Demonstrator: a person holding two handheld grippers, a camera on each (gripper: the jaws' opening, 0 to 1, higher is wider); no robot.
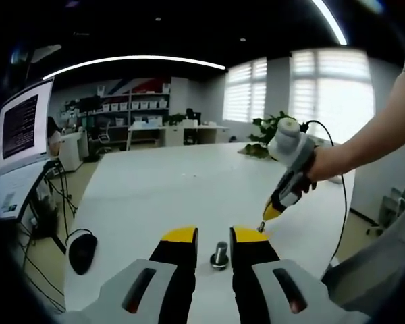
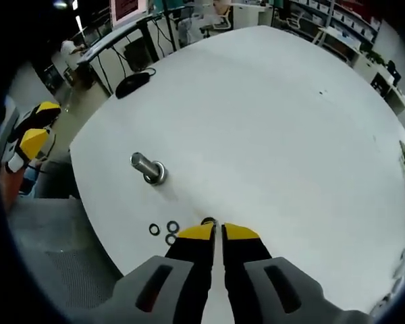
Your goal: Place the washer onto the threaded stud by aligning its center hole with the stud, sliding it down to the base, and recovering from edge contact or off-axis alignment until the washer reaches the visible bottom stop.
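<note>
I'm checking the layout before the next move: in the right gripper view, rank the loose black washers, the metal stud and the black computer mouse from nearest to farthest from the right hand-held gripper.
1. Loose black washers, just left of the right hand-held gripper.
2. Metal threaded stud, up and left.
3. Black computer mouse, by the far table edge.

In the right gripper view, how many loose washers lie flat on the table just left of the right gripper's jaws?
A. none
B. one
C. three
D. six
C: three washers lie clustered on the white table, beside the right gripper and short of the stud.
</note>
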